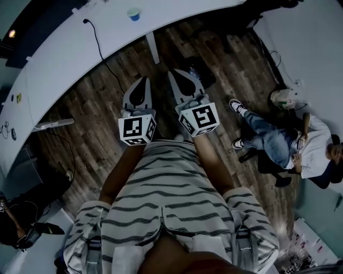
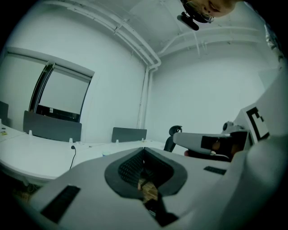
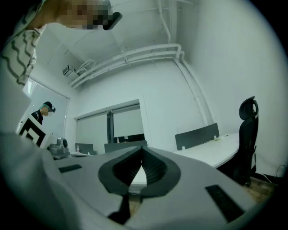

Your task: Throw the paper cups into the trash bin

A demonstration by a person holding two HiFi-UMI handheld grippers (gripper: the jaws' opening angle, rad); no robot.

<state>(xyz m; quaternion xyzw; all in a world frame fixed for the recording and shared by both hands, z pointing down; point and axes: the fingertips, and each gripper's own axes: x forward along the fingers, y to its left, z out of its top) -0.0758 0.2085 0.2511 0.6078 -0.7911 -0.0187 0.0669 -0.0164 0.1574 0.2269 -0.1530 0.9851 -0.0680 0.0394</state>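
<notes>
Head view: paper cup [image 1: 134,14] well ahead of left claw [image 1: 141,81], right claw [image 1: 178,75]; both closed, empty.

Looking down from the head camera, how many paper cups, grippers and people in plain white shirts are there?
Paper cup: 1, on the white table
Hand-held grippers: 2, the left hand-held gripper and the right hand-held gripper
Seated person in a plain white shirt: 1
Total: 4
</notes>
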